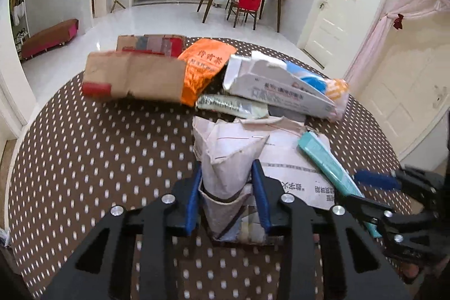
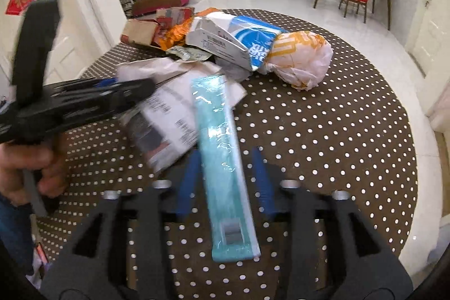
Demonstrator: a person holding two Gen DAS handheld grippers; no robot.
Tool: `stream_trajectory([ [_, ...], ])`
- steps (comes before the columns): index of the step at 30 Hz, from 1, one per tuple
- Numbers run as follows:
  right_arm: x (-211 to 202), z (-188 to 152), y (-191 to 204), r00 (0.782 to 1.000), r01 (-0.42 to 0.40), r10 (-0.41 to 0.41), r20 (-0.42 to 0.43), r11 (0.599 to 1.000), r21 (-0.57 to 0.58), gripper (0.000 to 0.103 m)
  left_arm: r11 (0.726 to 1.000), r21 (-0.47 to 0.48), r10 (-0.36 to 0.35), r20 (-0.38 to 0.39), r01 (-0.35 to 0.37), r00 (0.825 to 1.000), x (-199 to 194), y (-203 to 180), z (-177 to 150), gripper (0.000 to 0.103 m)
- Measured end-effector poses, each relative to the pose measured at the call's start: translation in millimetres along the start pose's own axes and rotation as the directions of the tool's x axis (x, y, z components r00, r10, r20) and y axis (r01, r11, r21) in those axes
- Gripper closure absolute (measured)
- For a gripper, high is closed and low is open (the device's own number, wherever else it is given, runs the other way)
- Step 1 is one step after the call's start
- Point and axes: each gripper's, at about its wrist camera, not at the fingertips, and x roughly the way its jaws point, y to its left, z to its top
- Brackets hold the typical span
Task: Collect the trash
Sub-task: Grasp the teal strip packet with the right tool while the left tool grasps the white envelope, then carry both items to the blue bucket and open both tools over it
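On the dotted tablecloth (image 1: 84, 148), left gripper (image 1: 229, 182) clamps crumpled paper (image 1: 225, 156); right gripper (image 2: 227, 173) loosely straddles teal packet (image 2: 222, 159).

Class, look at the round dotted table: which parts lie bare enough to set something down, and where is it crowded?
The polka-dot tablecloth lies bare left of the crumpled white paper, below the brown cardboard box. Another bare stretch lies right of the teal packet, below the white-and-orange bag. The far middle is crowded: orange pouch, torn white box, overlapping papers.
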Motion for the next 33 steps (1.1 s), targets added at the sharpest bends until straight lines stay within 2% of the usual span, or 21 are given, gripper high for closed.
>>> stream_trajectory([
  [3,6,-1,8,1.000,-0.016,0.016,-0.009,1.000,-0.016,0.056,1.000,0.009,-0.005,0.005,0.005,1.000,-14,-3,-18,0.070],
  [4,6,-2,11,1.000,-0.008,0.008,-0.008,0.999,-0.036,0.060,1.000,0.010,-0.003,0.007,0.003,1.000,-18,-3,-22,0.070],
  [5,5,-3,15,1.000,-0.014,0.014,-0.009,0.998,-0.054,0.073,1.000,0.007,-0.006,0.008,0.006,1.000,-22,-3,-28,0.070],
  [6,5,-3,17,1.000,-0.012,0.012,-0.009,0.998,-0.064,0.076,1.000,0.005,-0.011,0.008,0.011,1.000,-26,1,-33,0.071],
  [13,-9,-17,13,0.999,-0.030,0.031,0.022,0.999,-0.035,0.076,1.000,-0.019,0.000,0.027,0.000,1.000,-45,13,-47,0.071],
  [23,-59,-30,-43,0.988,-0.075,0.051,0.148,0.985,0.156,0.076,0.998,-0.001,-0.069,0.077,0.070,0.995,-64,-7,-49,0.071],
  [33,-103,-42,-104,0.969,-0.028,-0.045,0.241,0.956,0.294,0.076,0.985,0.068,-0.162,0.091,0.156,0.983,-63,-55,-31,0.071],
])
